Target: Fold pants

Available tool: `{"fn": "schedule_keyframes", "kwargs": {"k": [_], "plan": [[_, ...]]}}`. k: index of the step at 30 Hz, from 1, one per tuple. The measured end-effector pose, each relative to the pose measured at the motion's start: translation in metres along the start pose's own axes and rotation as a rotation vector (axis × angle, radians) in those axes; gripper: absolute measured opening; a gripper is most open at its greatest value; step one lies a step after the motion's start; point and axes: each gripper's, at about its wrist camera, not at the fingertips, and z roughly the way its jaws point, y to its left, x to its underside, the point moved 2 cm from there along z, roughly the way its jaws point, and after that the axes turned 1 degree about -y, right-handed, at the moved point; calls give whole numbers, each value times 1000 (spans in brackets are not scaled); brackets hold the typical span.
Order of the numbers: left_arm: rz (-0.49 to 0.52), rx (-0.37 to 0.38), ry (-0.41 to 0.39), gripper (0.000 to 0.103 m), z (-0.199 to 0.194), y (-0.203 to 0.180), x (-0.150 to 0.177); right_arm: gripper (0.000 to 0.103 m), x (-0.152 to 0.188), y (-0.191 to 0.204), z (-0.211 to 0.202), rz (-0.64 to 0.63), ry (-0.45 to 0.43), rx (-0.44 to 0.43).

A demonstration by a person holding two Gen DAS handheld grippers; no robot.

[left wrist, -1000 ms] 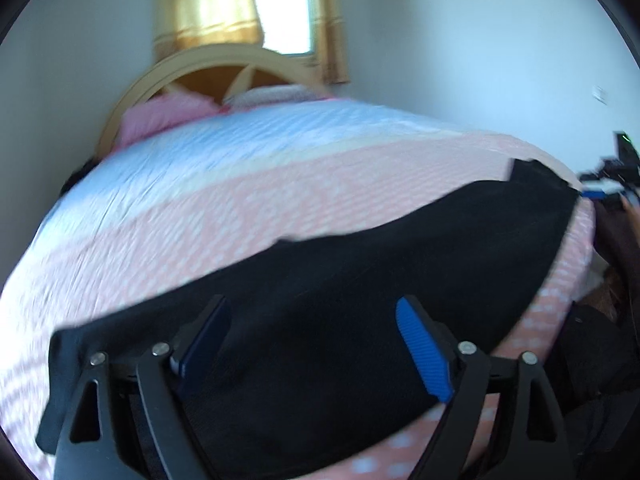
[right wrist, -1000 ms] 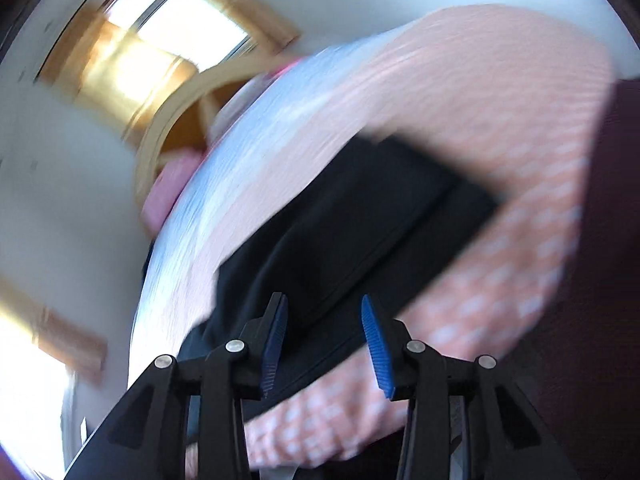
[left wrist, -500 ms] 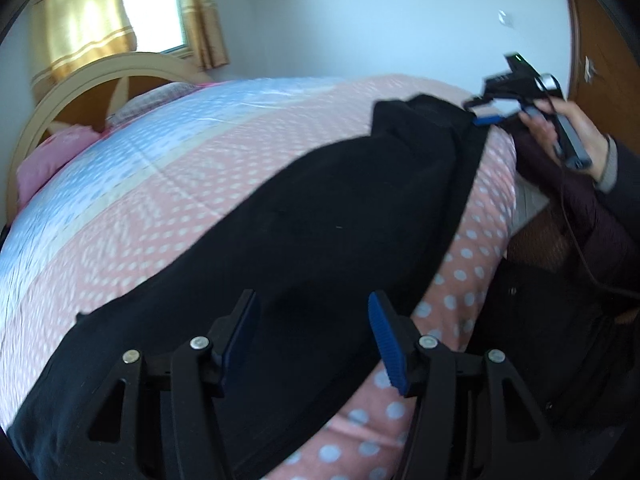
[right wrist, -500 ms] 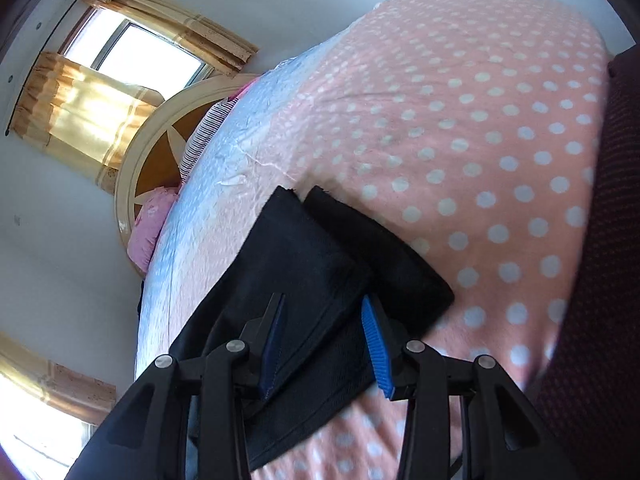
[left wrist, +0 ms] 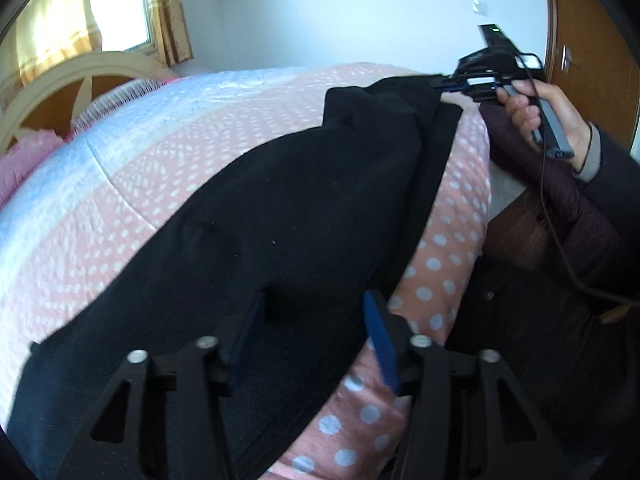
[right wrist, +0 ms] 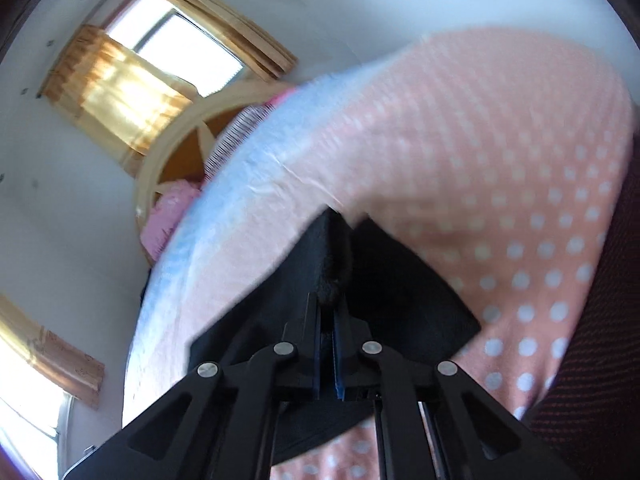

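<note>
Black pants [left wrist: 288,216] lie lengthwise along the bed [left wrist: 120,184] edge. Right gripper [right wrist: 329,320] pinches one end, jaws pressed together on cloth; left gripper [left wrist: 312,336] hovers spread mid-length. Best lift the end high, carry it across evenly, edges aligned.

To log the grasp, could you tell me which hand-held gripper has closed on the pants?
The right hand-held gripper: its jaws pinch a bunched fold of the black pants. The left hand-held gripper is open above them.

my right tool [right wrist: 328,320] is now pinching the pants [right wrist: 320,256] hem | my left tool [left wrist: 312,332] is narrowing over the cloth
</note>
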Motion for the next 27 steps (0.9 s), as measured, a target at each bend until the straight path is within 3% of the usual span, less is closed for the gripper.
{"fn": "schedule_keyframes", "kwargs": {"k": [1, 2, 3, 7, 12, 22, 24, 26, 27], "plan": [[-12, 5, -3, 37, -2, 1, 0, 5, -3, 2, -9, -11, -25, 5], [-16, 11, -7, 19, -4, 2, 0, 5, -6, 2, -15, -14, -42, 9], [-18, 17, -10, 11, -7, 2, 0, 5, -9, 0, -22, -9, -56, 9], [-28, 27, -23, 9, -14, 7, -2, 5, -9, -21, -21, 23, -33, 64], [-20, 45, -9, 9, -10, 6, 1, 5, 4, -48, 4, 57, 61, 160], [-21, 57, -11, 9, -14, 8, 3, 5, 10, -46, -8, 17, 92, 191], [-7, 24, -4, 15, -11, 9, 4, 6, 12, -50, -4, 7, 114, 202], [-32, 30, -7, 15, -11, 10, 3, 17, 12, -51, -4, 18, 104, 208], [-43, 32, -16, 15, -14, 12, 3, 35, 10, -50, -7, 15, 89, 231]]}}
